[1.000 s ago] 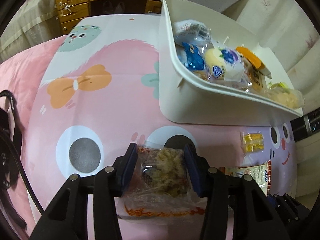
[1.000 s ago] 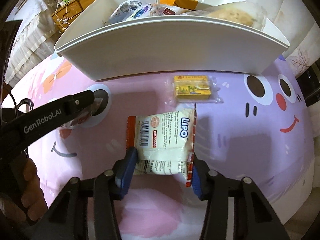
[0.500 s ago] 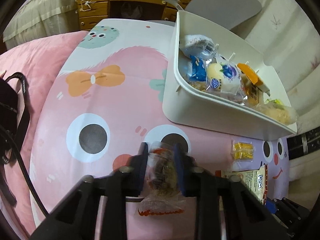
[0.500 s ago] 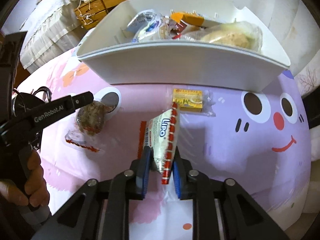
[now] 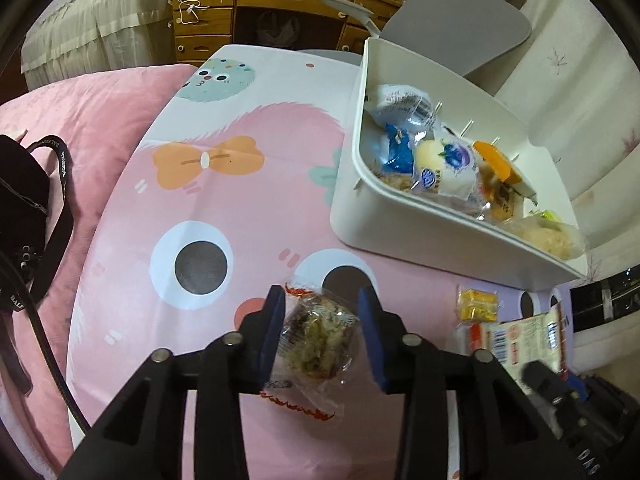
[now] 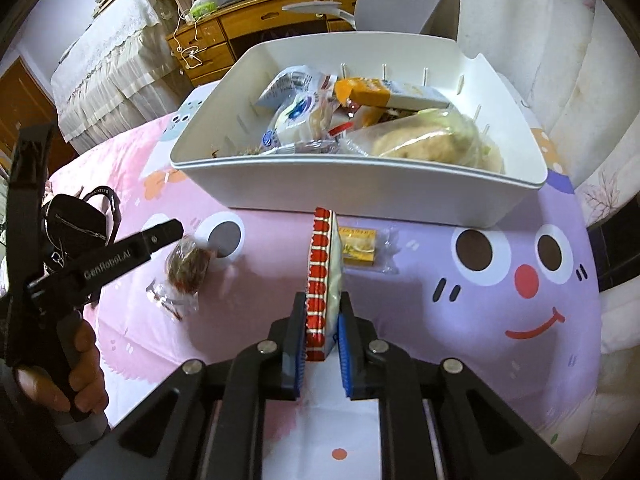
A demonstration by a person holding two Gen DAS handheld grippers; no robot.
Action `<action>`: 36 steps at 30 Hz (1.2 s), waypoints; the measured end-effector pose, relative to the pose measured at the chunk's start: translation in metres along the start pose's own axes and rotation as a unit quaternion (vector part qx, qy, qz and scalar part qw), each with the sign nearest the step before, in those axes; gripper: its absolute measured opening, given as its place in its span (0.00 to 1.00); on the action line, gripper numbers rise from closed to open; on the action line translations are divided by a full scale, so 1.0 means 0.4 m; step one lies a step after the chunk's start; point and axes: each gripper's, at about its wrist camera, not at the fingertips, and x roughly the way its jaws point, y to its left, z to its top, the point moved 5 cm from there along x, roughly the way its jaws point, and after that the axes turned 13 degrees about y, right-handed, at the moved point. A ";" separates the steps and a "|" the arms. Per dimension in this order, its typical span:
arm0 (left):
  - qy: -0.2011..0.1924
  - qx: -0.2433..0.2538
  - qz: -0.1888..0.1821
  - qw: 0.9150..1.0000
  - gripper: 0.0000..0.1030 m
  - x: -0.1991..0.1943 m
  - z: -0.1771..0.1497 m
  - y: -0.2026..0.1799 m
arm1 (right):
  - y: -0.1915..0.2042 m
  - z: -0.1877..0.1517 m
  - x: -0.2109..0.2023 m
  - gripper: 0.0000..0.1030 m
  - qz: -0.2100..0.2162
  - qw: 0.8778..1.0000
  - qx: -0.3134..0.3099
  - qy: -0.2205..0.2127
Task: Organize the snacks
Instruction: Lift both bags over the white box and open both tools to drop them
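**Two snacks lifted beside the bin**

Only the right view shows the person's hand (image 6: 76, 376) gripping the left tool (image 5: 322, 324), angled down, jaws opening around a clear-wrapped cake (image 5: 316, 338). The right tool (image 6: 322, 338) pinches a biscuit packet (image 6: 322, 276) edge-on (bin (image 6: 360, 188) just behind).

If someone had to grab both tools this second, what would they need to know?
Left hand-held gripper: jaws opening around the clear-wrapped grain snack, which sits between them.
Right hand-held gripper: shut on the red-edged white packet, held edge-up.
White bin: already holds several snacks.
Yellow wrapped snack: lies on the cartoon cloth, in front of the bin.
Left: bin both held snacks, then the yellow one.
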 end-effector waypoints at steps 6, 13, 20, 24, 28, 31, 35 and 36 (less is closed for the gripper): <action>0.036 0.013 0.039 0.999 0.58 0.049 -0.026 -0.010 | -0.018 0.014 0.001 0.13 0.002 1.000 0.003 0.000; 0.044 0.021 0.080 0.996 0.50 0.090 -0.035 -0.007 | -0.039 0.024 -0.025 0.13 0.000 1.000 0.000 -0.010; 0.035 0.014 0.081 0.996 0.35 0.063 -0.024 0.004 | -0.024 0.041 -0.029 0.13 0.014 1.000 -0.021 -0.012; 0.022 0.008 0.077 0.997 0.34 0.021 -0.008 0.012 | -0.016 0.052 -0.038 0.13 0.029 0.999 -0.037 -0.016; 0.022 0.002 0.076 0.997 0.34 -0.023 0.006 0.021 | -0.002 0.064 -0.057 0.13 0.045 0.997 -0.063 -0.029; 0.025 0.003 0.082 0.996 0.34 -0.065 0.028 0.023 | 0.013 0.080 -0.079 0.13 0.054 0.993 -0.089 -0.048; 0.027 0.001 0.079 0.997 0.35 -0.115 0.072 0.026 | 0.025 0.109 -0.112 0.13 0.057 0.988 -0.120 -0.082; 0.023 0.004 0.077 0.997 0.35 -0.127 0.085 0.022 | 0.024 0.118 -0.117 0.13 0.060 0.987 -0.123 -0.088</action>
